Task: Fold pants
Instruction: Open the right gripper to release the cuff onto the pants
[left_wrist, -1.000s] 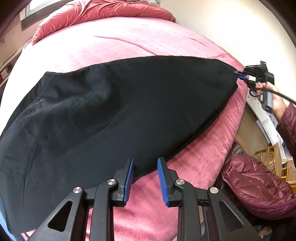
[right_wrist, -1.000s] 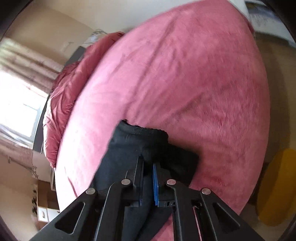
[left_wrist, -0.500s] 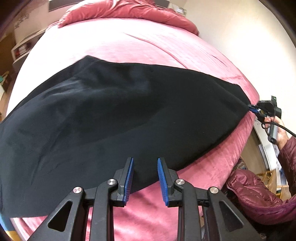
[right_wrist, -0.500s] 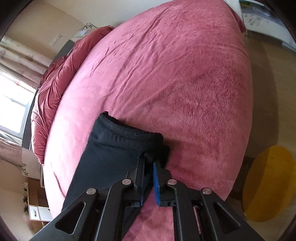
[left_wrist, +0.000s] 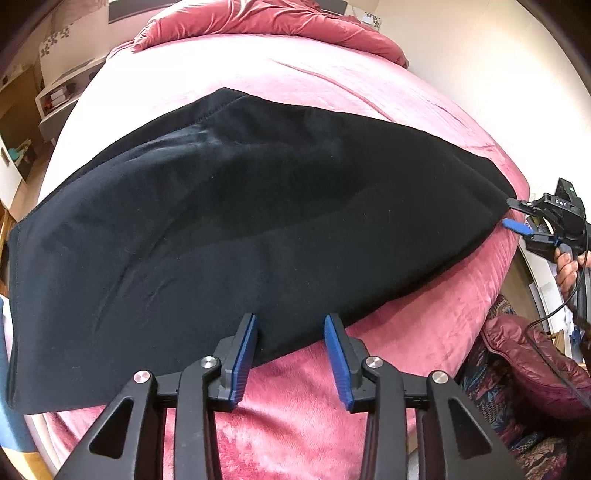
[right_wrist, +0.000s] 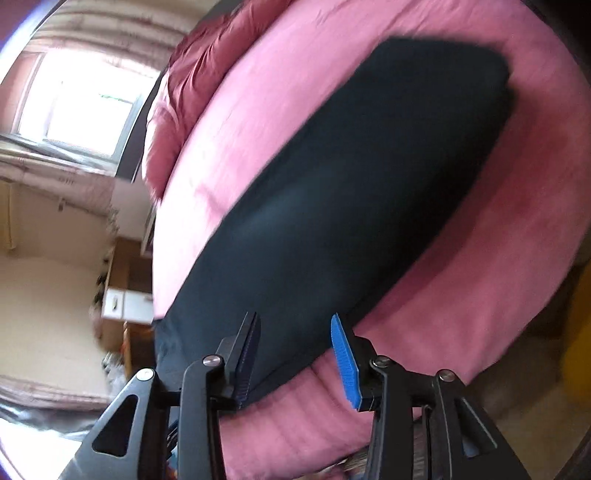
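Note:
Black pants (left_wrist: 240, 221) lie spread lengthwise across the pink bed cover (left_wrist: 295, 66). My left gripper (left_wrist: 291, 347) hovers at their near edge with its jaws opening. The dark hem lies in the gap, and the blue pads (left_wrist: 245, 350) do not press on it. At the far right, my right gripper (left_wrist: 511, 214) sits beside the narrow end of the pants, held by a hand (left_wrist: 567, 266). In the blurred right wrist view, the right gripper (right_wrist: 295, 343) has its jaws opening over the pants (right_wrist: 351, 203), gripping nothing.
A bunched red duvet (left_wrist: 258, 18) lies at the head of the bed. A maroon jacket (left_wrist: 535, 362) sits beside the bed at the right. A white shelf (left_wrist: 62, 99) stands at the left. A bright window (right_wrist: 81, 99) and a wooden cabinet (right_wrist: 122, 302) show beyond the bed.
The right gripper has let go of the pants' end and swung, so it now looks along the whole garment. The left gripper's jaws have widened and it has slid along the near edge.

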